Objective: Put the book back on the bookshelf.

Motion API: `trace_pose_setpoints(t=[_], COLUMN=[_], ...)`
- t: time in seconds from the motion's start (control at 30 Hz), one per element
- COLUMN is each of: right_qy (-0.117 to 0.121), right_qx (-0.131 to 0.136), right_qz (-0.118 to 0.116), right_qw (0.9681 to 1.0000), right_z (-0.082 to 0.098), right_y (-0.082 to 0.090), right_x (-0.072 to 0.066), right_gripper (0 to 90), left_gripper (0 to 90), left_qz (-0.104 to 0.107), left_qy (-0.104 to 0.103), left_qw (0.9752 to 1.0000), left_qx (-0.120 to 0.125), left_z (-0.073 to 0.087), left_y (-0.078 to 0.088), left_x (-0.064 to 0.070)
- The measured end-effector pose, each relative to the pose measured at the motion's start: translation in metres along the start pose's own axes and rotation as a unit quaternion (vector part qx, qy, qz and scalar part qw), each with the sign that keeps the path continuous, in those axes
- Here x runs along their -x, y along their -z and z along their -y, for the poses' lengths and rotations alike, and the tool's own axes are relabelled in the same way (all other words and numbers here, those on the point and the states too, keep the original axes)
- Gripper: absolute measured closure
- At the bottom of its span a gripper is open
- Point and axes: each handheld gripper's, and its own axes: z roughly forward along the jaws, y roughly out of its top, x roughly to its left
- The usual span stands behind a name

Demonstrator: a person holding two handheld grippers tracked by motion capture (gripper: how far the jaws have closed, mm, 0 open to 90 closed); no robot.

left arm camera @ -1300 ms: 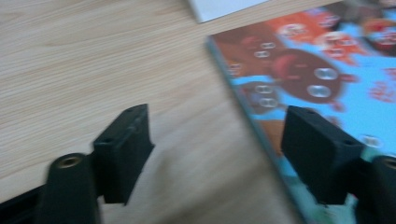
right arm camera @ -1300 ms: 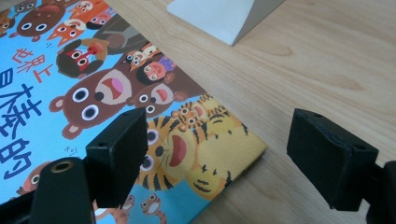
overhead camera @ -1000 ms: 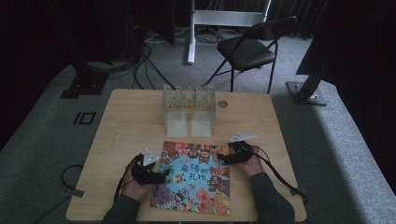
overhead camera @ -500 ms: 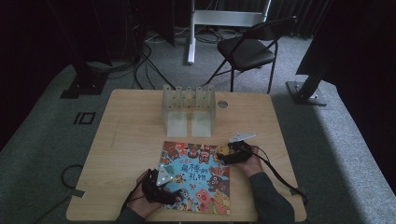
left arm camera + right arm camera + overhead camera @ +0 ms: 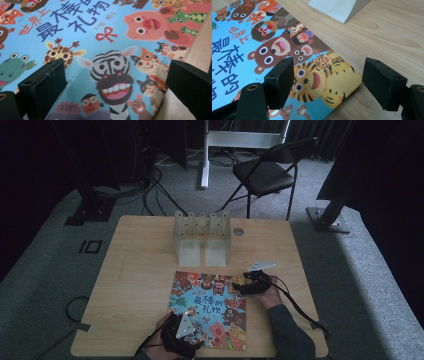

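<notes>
Pale wooden table carries a colourful picture book with cartoon animals on a blue cover, lying flat near the front edge, right of the middle. In the high view the left gripper sits over the book's front left corner, the right gripper at its far right corner. A clear plastic rack on two white blocks stands well behind the book, toward the far edge.

From the left gripper view, the black jaws stand spread over the cover near a zebra face; they have just been opening, pinching nothing.

From the right gripper view, the jaws are spread astride the book's tiger corner, having just been closing, pads not pressing it.
</notes>
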Motion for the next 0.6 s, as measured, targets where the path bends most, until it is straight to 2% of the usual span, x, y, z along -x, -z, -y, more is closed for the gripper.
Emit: trace_pose_setpoints(t=[0.1, 0.17, 0.3, 0.43, 0.53, 0.6], right_qy=[0.001, 0.003, 0.001, 0.0, -0.001, 0.004], right_qx=[-0.005, -0.008, -0.015, -0.015, -0.02, -0.026], right_qz=[0.018, 0.016, 0.012, 0.008, -0.003, 0.004], right_qw=[0.9998, 0.9998, 0.9998, 0.9999, 0.9998, 0.9997], right_z=[0.0, 0.001, 0.001, 0.001, -0.001, -0.004], right_y=[0.0, -0.001, -0.003, -0.003, -0.005, -0.007], right_x=[0.0, 0.0, 0.0, 0.001, 0.004, 0.004], right_gripper=[25.4, 25.3, 25.0, 25.1, 25.4, 24.6], left_gripper=[2.8, 2.3, 2.3, 2.2, 2.2, 2.2], left_qz=[0.003, 0.001, -0.002, 0.005, 0.017, 0.017], left_qy=[-0.018, -0.029, -0.023, -0.016, -0.002, 0.005], left_qw=[0.9998, 0.9994, 0.9996, 0.9997, 0.9998, 0.9998], left_qx=[-0.011, -0.017, -0.016, -0.015, -0.009, -0.005], left_z=[0.0, 0.0, -0.004, -0.007, -0.01, -0.012], left_y=[-0.004, -0.007, -0.011, -0.013, -0.015, -0.018], left_x=[0.007, 0.012, 0.013, 0.013, 0.01, 0.008])
